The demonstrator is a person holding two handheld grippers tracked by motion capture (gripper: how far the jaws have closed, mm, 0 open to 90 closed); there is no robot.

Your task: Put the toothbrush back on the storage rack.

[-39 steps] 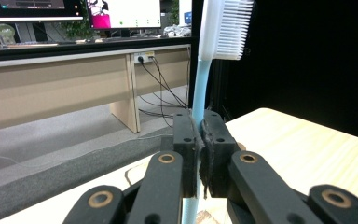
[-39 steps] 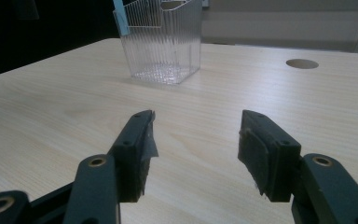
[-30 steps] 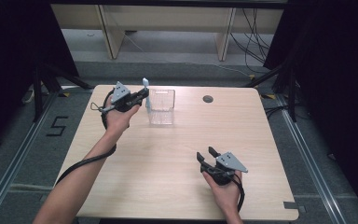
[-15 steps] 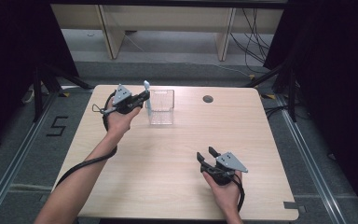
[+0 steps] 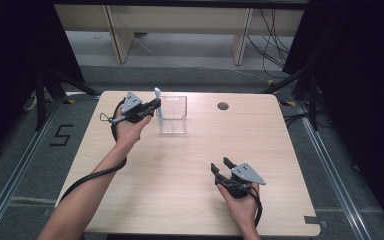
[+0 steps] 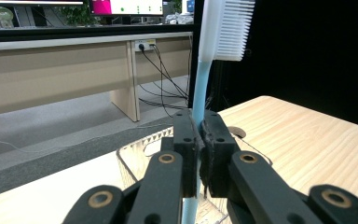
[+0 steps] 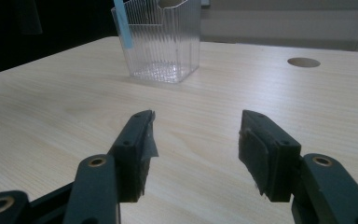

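Left gripper view: left tongs (image 6: 198, 140) clamped on pale blue toothbrush (image 6: 200, 88), bristles up, above near-left rim of clear ribbed container (image 5: 173, 114) near counter's (image 5: 190, 165) far edge. Right tongs (image 7: 195, 135) wide apart, empty, low near front-right corner.

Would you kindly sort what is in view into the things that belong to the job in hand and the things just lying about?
In the job:
- toothbrush, clamped upright in the left claw
- clear ribbed holder, beside the brush

Not in the job:
- right claw, open and idle above the table
- round cable hole
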